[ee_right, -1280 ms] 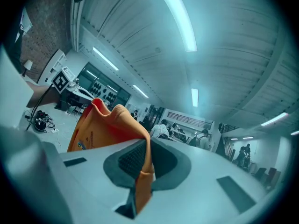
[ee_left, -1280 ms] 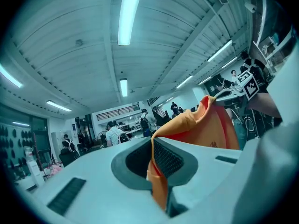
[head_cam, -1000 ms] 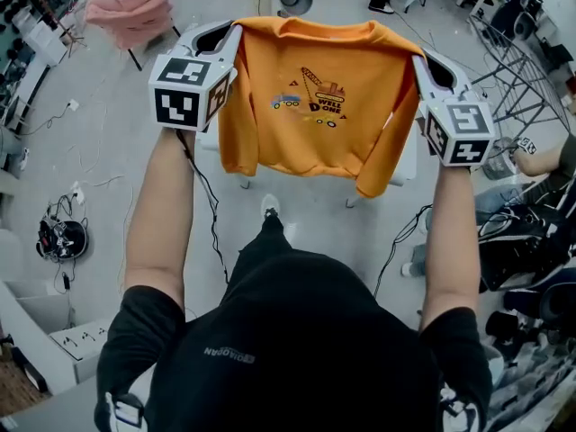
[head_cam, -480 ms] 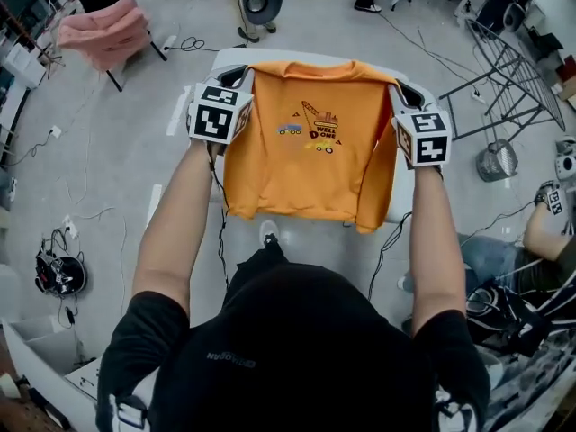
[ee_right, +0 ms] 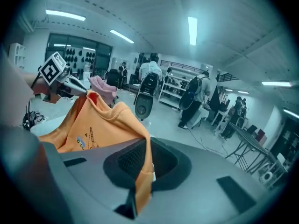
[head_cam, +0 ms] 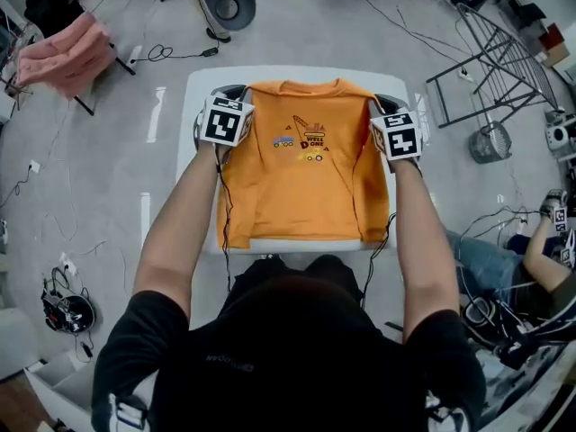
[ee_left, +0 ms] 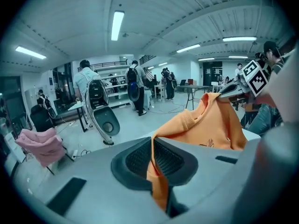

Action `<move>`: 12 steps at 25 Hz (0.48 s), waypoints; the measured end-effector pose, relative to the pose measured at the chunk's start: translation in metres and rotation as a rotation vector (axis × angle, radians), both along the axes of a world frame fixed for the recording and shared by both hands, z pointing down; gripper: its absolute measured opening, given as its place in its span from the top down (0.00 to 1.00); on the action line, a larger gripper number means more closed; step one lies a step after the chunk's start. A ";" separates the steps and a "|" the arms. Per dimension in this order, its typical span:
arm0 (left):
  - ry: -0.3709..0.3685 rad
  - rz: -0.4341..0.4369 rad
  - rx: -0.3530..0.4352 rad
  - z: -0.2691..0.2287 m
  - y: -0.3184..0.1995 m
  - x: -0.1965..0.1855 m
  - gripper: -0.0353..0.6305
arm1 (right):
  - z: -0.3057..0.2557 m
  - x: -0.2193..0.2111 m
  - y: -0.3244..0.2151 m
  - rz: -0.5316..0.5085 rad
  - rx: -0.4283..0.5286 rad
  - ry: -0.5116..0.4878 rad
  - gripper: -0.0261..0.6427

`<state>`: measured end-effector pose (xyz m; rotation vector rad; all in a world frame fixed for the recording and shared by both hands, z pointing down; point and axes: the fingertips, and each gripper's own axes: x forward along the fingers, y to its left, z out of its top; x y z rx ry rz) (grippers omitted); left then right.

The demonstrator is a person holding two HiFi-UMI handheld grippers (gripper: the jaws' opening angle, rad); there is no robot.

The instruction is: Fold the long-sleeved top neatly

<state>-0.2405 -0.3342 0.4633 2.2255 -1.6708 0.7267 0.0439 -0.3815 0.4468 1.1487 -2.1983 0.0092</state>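
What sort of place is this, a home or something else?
Probably a lab or workshop hall: loose cables trail across the bare floor, strip lights line the ceiling, and several people stand about behind.

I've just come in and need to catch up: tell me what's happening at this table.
A person holds a tool in each hand. The left tool and the right tool are each shut on a shoulder of the orange long-sleeved top. The top is spread print side up over the white table, with its hem toward the person. Its body shows no fold yet.
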 end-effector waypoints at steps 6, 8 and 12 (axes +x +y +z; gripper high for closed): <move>-0.016 -0.033 -0.108 0.058 -0.044 -0.004 0.92 | 0.062 -0.004 -0.048 -0.017 -0.107 0.077 0.93; -0.016 -0.044 -0.134 0.072 -0.057 -0.009 0.92 | 0.079 -0.010 -0.065 -0.032 -0.136 0.098 0.93; -0.028 -0.072 -0.181 0.101 -0.077 -0.023 0.92 | 0.116 -0.025 -0.094 -0.053 -0.195 0.126 0.93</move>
